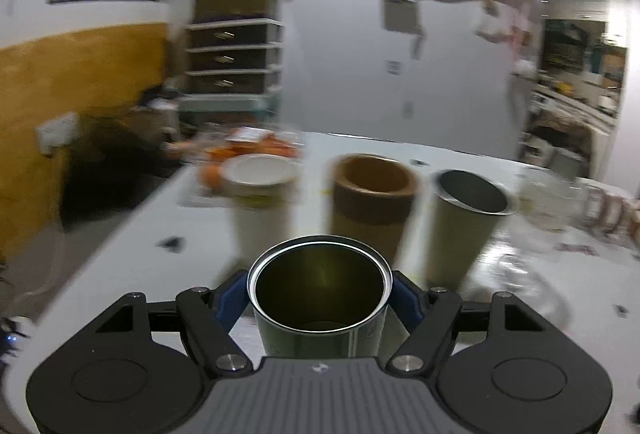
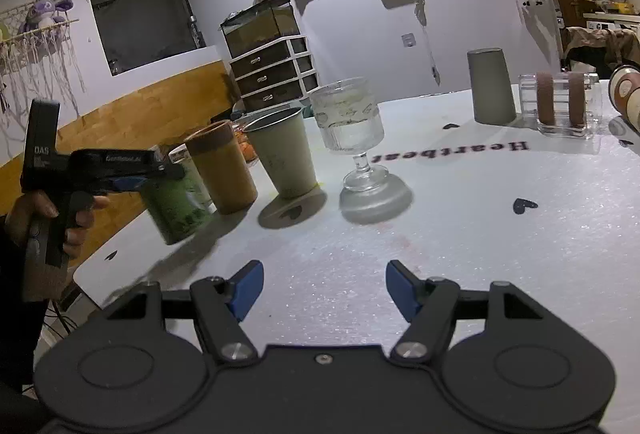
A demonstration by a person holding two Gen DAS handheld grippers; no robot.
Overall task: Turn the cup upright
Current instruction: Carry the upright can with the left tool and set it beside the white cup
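My left gripper [image 1: 319,300] is shut on a dark green metal cup [image 1: 320,298], mouth up, near the white table's left front corner. In the right wrist view the same green cup [image 2: 176,208] is tilted slightly, held by the left gripper [image 2: 132,176] in a hand; whether its base touches the table I cannot tell. My right gripper [image 2: 324,288] is open and empty above the table's near part. An upside-down grey cup [image 2: 491,86] stands far right.
Upright in a row: a white cup [image 1: 260,202], a brown cup [image 2: 222,166], a beige metal tumbler [image 2: 282,154] and a stemmed glass [image 2: 354,142]. A clear holder with brown rolls [image 2: 560,104] and a cup lying on its side [image 2: 626,94] sit far right. The table edge [image 2: 96,266] is at left.
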